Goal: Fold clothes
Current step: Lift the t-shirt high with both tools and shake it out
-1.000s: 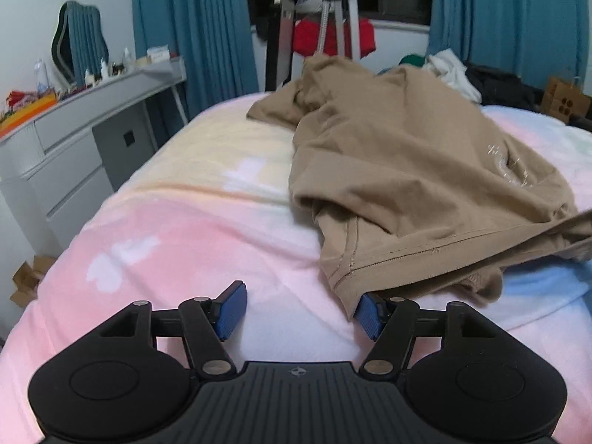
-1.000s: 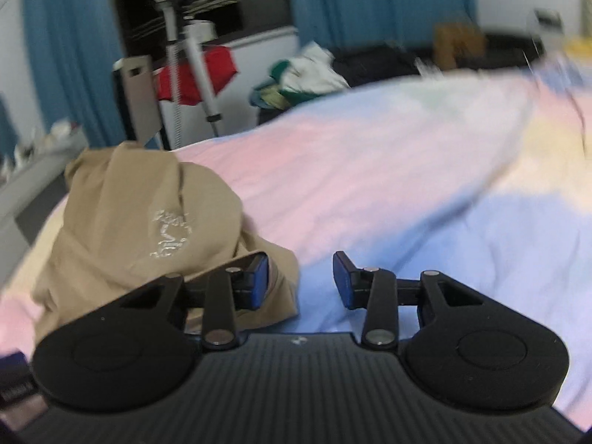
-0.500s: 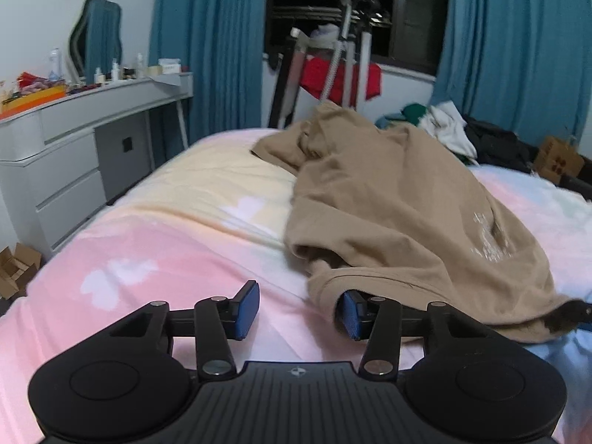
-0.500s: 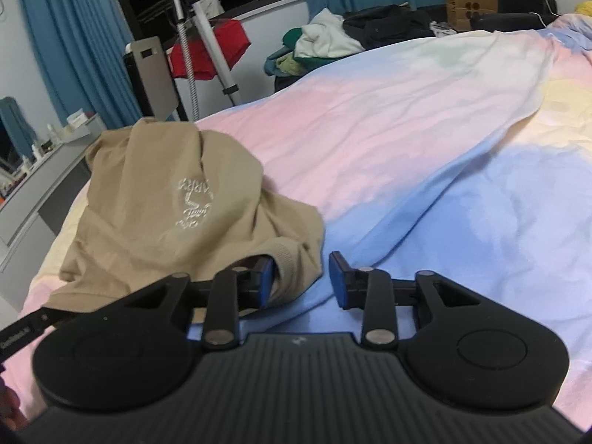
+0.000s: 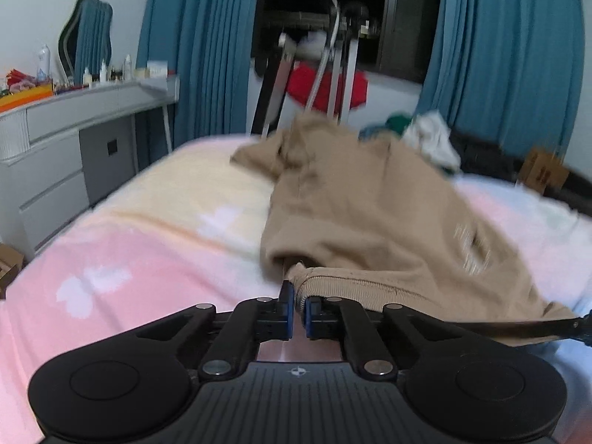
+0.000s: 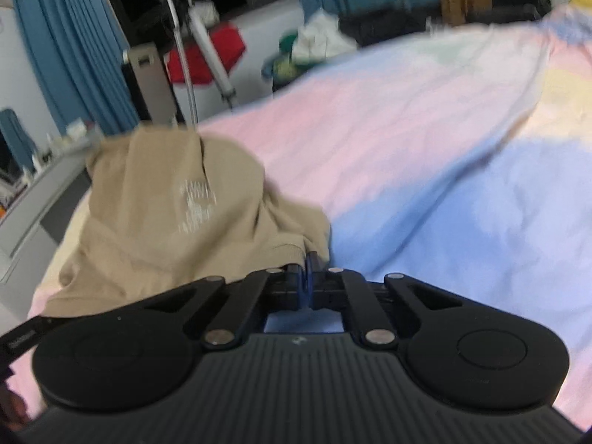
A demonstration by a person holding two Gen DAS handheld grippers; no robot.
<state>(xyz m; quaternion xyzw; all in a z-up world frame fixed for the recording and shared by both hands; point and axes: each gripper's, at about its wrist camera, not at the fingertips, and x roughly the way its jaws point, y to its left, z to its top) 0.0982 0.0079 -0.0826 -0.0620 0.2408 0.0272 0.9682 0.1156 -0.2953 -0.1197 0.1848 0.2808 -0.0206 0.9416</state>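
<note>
A tan T-shirt [image 5: 370, 218] with a pale chest print lies crumpled on the pastel bedspread [image 5: 148, 251]. My left gripper [image 5: 299, 305] is shut on the shirt's ribbed neckline edge at its near left. In the right wrist view the same shirt [image 6: 174, 218] lies to the left, and my right gripper [image 6: 306, 277] is shut on its near right edge by the ribbed collar. Part of the right gripper's black body [image 5: 577, 323] shows at the right of the left wrist view. Both views are blurred by motion.
A grey dresser [image 5: 55, 155] with bottles stands left of the bed. Beyond the bed's far end are a metal stand [image 5: 333, 74] with a red cloth, blue curtains, a pile of clothes [image 5: 429, 140] and a cardboard box [image 5: 542, 172]. The bedspread stretches out right of the shirt [image 6: 462, 166].
Both grippers were open at the shirt's near edge. Both have closed on the fabric, and the gripped edges are slightly raised.
</note>
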